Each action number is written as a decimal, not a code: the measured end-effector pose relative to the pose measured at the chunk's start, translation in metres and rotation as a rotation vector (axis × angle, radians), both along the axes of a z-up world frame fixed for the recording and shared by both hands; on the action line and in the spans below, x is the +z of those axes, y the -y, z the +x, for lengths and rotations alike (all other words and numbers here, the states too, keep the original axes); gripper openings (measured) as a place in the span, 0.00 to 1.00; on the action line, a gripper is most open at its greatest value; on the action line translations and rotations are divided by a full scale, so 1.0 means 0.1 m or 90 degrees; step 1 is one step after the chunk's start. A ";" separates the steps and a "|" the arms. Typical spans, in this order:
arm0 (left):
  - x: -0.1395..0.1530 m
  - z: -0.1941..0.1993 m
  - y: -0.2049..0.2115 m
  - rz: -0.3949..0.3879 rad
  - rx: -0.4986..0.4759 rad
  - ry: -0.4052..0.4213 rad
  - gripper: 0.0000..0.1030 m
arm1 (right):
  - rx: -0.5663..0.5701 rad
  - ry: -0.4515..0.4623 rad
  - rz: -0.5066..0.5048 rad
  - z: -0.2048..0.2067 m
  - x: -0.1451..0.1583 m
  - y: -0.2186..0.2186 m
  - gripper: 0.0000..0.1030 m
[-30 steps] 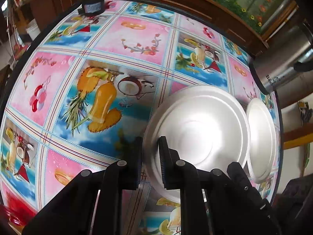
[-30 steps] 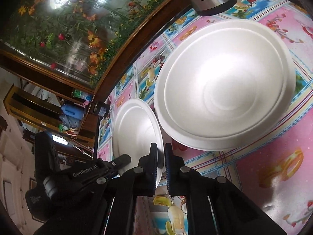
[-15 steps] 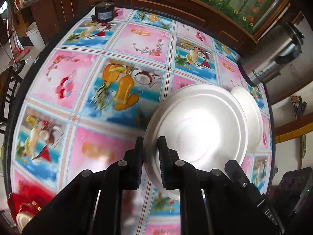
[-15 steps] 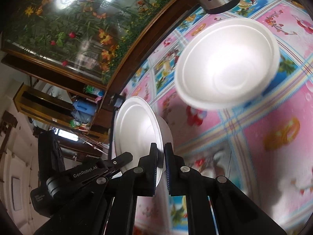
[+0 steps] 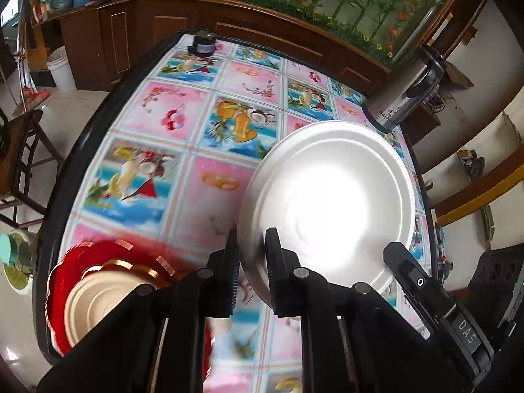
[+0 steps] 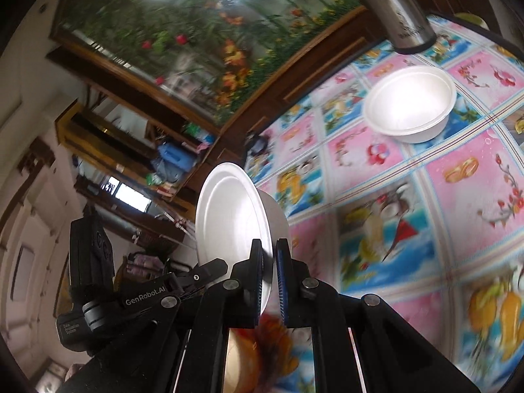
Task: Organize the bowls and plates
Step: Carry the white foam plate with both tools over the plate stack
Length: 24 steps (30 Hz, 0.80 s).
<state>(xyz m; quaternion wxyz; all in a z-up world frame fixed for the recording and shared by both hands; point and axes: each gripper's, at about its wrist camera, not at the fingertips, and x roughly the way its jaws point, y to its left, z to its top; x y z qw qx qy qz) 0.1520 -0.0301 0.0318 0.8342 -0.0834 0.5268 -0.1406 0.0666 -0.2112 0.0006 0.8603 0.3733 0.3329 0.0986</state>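
Note:
I hold one white foam bowl [image 5: 330, 203] clear above the patterned table, tilted. My left gripper [image 5: 252, 239] is shut on its near rim. My right gripper [image 6: 269, 245] is shut on the same bowl [image 6: 229, 226], close beside the left one, whose black body [image 6: 98, 294] shows on the left. A second white bowl [image 6: 409, 104] rests on the table far off, near the steel flask. At the near left corner lies a red plate [image 5: 65, 271] with a beige plate [image 5: 98, 298] on it. The same pair is a blur [image 6: 258, 337] under my right fingers.
A steel flask [image 5: 406, 95] stands at the table's far right edge. A small black device [image 5: 203, 44] sits at the far end. A wooden chair [image 5: 19, 163] and a white bucket [image 5: 60, 68] are on the floor to the left. The table's rim [image 5: 98, 121] is black.
Both grippers have risen and drawn back toward the near side with the bowl. The other bowl stayed on the table and now looks small. The red plate has come into view.

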 end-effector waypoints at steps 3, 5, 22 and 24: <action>0.03 -0.22 -0.27 -0.009 0.005 0.008 0.12 | 0.024 0.012 -0.012 -0.16 0.08 -0.23 0.08; 0.04 -0.35 -0.44 -0.011 0.012 0.010 0.12 | 0.043 0.017 -0.018 -0.25 0.11 -0.40 0.08; -0.32 -0.90 -1.41 -0.002 0.058 -0.009 0.13 | 0.170 -0.019 -0.083 -0.50 -0.09 -1.52 0.08; -0.41 -0.92 -1.46 -0.004 0.062 -0.023 0.13 | 0.180 -0.033 -0.085 -0.50 -0.18 -1.59 0.08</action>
